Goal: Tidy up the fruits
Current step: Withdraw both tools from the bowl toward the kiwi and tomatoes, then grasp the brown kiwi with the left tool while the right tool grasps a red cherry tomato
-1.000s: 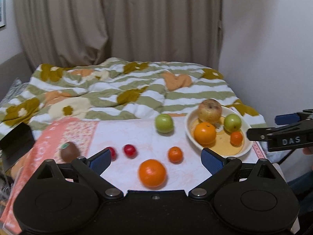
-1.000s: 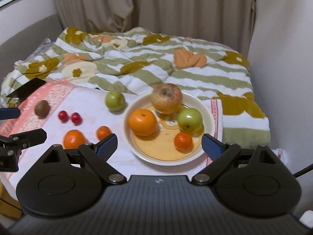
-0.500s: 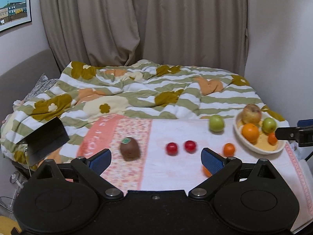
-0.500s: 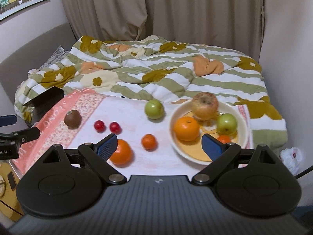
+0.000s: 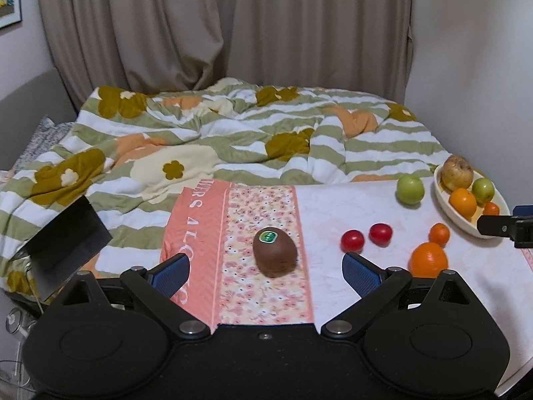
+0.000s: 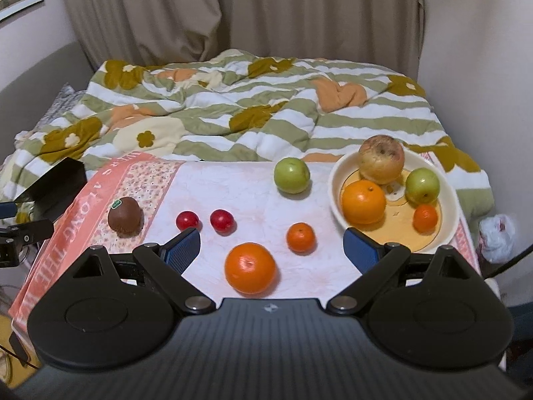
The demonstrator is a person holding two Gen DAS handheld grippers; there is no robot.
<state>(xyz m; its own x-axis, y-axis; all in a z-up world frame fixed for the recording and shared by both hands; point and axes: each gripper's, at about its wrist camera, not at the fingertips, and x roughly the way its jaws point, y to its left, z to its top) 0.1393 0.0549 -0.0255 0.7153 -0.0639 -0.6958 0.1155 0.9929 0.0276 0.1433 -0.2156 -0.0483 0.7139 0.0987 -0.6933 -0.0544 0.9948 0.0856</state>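
Note:
A brown kiwi [image 5: 274,250] with a green sticker lies on the floral cloth, just ahead of my open, empty left gripper [image 5: 265,272]. My right gripper [image 6: 271,250] is open and empty, with a large orange [image 6: 250,267] between its fingers and a small mandarin [image 6: 300,237] just beyond. Two red fruits [image 6: 204,220] lie left of them, and a green apple [image 6: 291,175] sits farther back. A cream bowl [image 6: 449,215] at the right holds a russet apple, an orange, a green apple and a mandarin.
The cloth-covered table [image 6: 253,196] stands against a bed with a striped floral quilt [image 6: 240,113]. A black box [image 5: 65,236] sits at the table's left end. A wall is close on the right. A white plastic bag [image 6: 496,236] lies beside the table.
My left gripper has swung left from the bowl side and now faces the kiwi. My right gripper has drawn back and shifted left, so the large orange is between its fingers.

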